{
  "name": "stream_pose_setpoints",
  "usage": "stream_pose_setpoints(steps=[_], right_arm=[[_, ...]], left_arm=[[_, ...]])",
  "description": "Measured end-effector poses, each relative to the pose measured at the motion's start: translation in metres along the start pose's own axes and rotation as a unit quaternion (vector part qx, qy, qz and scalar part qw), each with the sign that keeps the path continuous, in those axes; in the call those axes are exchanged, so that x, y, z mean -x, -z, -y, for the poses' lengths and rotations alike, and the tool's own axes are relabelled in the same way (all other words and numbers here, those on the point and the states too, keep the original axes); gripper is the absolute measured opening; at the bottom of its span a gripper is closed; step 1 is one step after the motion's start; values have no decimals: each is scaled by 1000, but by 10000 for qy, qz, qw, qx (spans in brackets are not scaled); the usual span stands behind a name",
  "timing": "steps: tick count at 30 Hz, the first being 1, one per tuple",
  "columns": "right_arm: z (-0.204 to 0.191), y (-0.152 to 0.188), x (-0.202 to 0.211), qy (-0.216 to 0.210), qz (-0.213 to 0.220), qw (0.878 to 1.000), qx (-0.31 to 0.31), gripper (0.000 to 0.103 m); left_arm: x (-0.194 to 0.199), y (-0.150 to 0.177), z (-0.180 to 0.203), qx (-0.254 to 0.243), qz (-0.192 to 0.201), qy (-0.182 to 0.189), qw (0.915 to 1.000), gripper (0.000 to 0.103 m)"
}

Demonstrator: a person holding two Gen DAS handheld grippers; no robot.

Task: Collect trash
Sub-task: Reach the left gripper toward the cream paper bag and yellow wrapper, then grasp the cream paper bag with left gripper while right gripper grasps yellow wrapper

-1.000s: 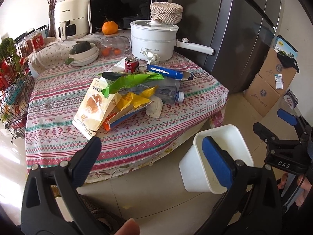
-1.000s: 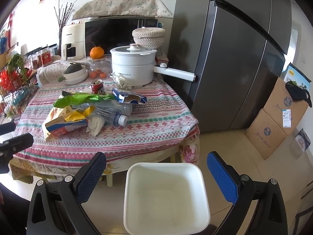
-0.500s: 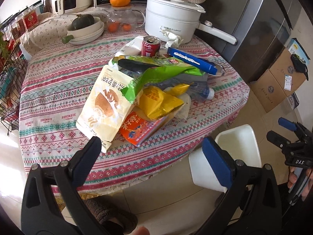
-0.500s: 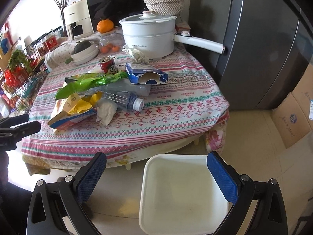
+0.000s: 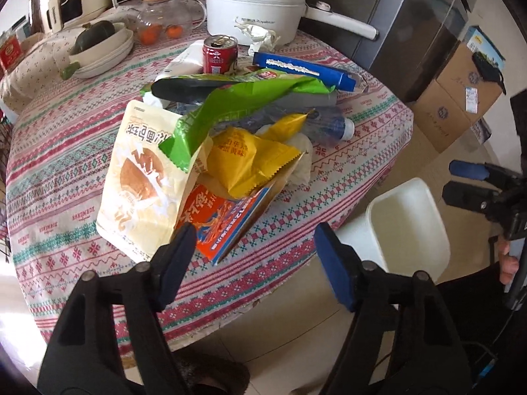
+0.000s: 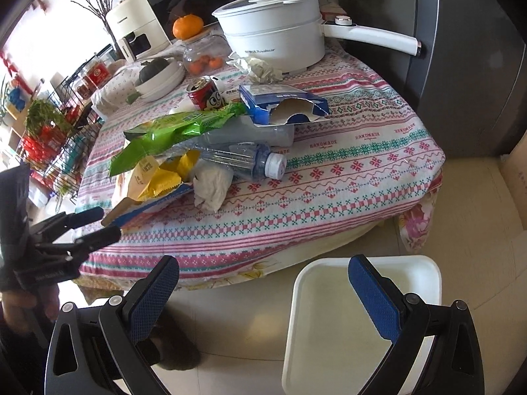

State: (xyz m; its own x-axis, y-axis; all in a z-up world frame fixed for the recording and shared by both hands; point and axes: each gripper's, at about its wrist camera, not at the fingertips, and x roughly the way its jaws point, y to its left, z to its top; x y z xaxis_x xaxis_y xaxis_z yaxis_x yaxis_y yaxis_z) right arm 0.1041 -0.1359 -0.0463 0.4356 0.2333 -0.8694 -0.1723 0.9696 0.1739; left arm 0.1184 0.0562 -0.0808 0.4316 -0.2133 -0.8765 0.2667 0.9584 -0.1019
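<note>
A heap of trash lies on the patterned tablecloth point(image 5: 59, 177): a cream snack bag point(image 5: 141, 191), an orange-and-blue packet point(image 5: 224, 223), a yellow wrapper point(image 5: 243, 161), a green bag point(image 5: 230, 105), a plastic bottle point(image 6: 243, 161), a torn blue box point(image 6: 280, 105), a red can point(image 5: 220, 54) and crumpled tissue point(image 6: 212, 184). My left gripper point(image 5: 253, 247) hovers over the table's near edge, its jaws closing with nothing pressed between them; the orange packet's corner lies just ahead. My right gripper point(image 6: 263, 270) stands open above the floor, beside a white bin point(image 6: 303, 296).
A white pot point(image 5: 257, 6), stacked bowls point(image 5: 98, 52) and a glass jar of oranges point(image 5: 158, 23) stand at the table's back. A dark fridge point(image 6: 461, 65) rises on the right, with cardboard boxes point(image 5: 454, 98) beside it. A wire rack point(image 6: 59, 151) stands left of the table.
Both grippers have come closer to the table and tipped downward. The left jaws have narrowed. The bin now sits to the right under the right gripper.
</note>
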Motion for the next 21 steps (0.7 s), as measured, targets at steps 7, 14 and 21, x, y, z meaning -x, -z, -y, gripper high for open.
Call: stream_pose_setpoints(steps=[7,14,21], right_arm=[[-15,-6,-15,-117,-96,9999,16,103],[-14,-8,-15,-4,17,10000,-18,103],[-10,-11,-17,-44,29,9999,-115,103]], left_arm=[[-5,-3,2,-166,38,-135,9998,14],[23,0,-6,44,478,210,9986,4],[26,9,-8,309,352,954,9943,4]])
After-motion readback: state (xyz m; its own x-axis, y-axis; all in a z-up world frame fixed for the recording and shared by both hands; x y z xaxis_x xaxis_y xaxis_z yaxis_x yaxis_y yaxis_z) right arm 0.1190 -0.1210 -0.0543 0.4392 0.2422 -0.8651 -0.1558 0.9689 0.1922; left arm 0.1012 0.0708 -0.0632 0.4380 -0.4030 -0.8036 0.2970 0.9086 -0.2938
